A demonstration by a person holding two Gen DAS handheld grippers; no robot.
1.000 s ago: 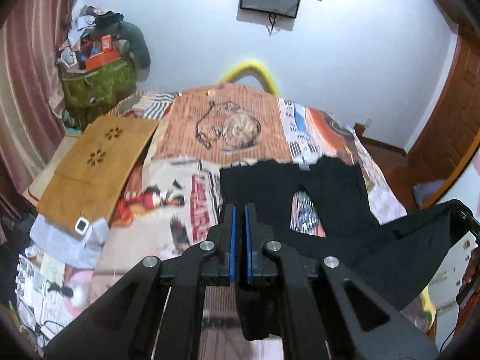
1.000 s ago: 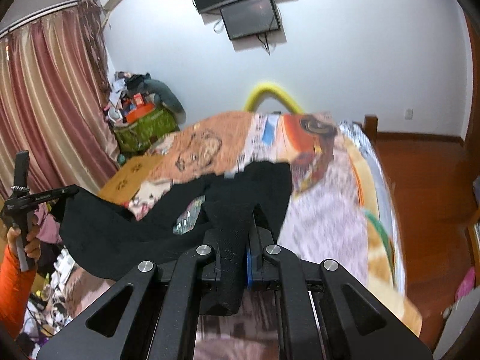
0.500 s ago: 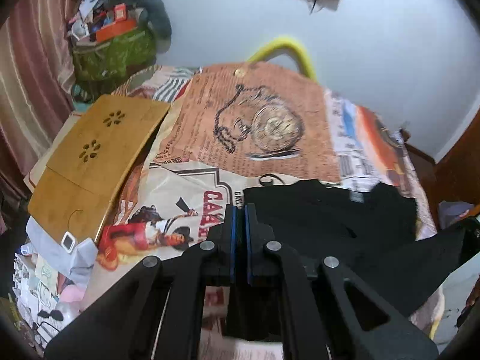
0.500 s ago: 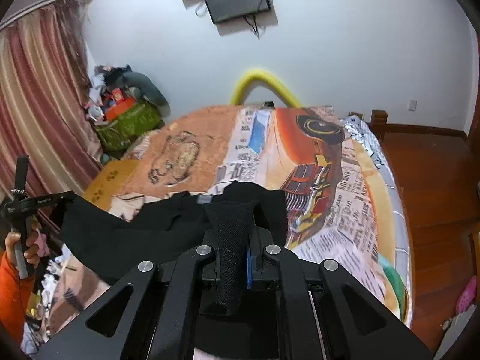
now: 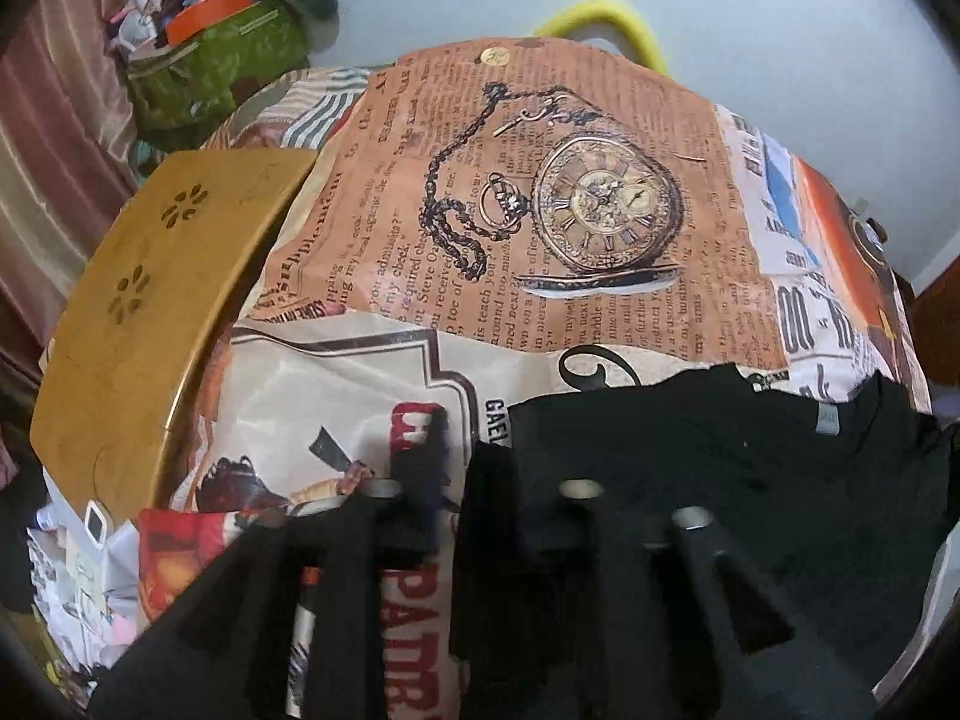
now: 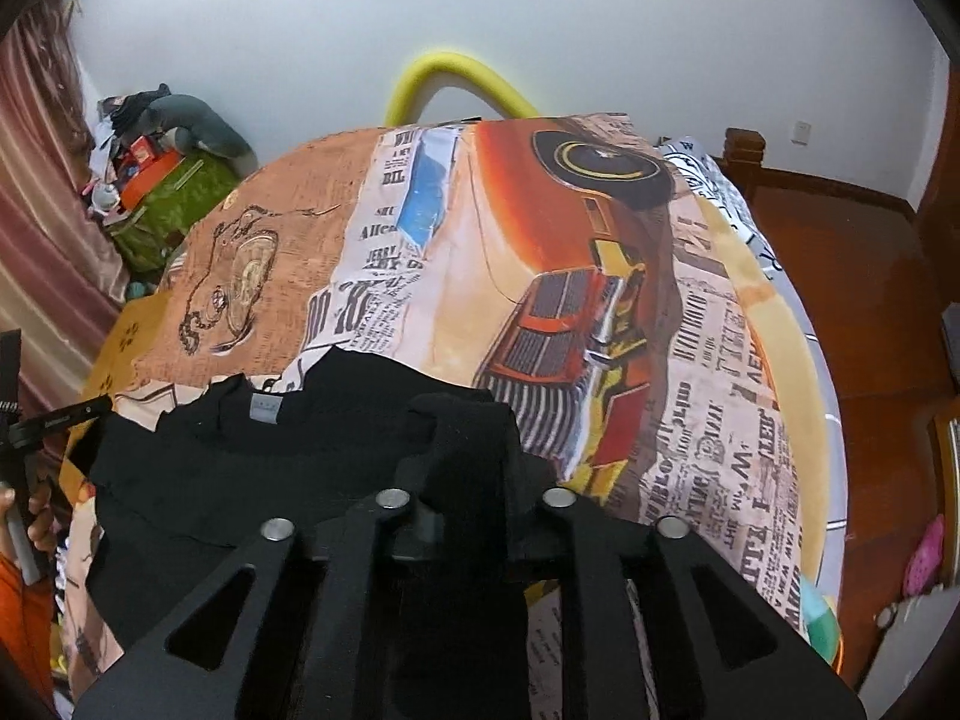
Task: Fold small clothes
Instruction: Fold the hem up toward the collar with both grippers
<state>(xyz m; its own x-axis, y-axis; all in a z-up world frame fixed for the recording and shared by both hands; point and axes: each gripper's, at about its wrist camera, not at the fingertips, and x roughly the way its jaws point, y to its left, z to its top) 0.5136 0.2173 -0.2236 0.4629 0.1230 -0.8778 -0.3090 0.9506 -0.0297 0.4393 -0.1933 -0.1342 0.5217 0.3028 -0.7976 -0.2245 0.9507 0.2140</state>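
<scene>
Left wrist view is showing a black T-shirt lying spread on the bed, its collar and grey neck label toward the far side, over a bedspread printed with a pocket watch and newsprint. The left hand-held gripper is standing over the shirt's left edge with its jaws parted; they have just been opening, a gap is showing between the blurred fingers, and no cloth is visibly pinched there. In the right wrist view, the same T-shirt is lying flat below the printed orange car, and the right hand-held gripper is sitting with a bunched fold of black cloth between its fingers; its jaws have just been opening too, though whether the pads are pressing the cloth I cannot tell. A wooden board is resting beside the bed at the left. A yellow foam tube is arching behind the bed.
</scene>
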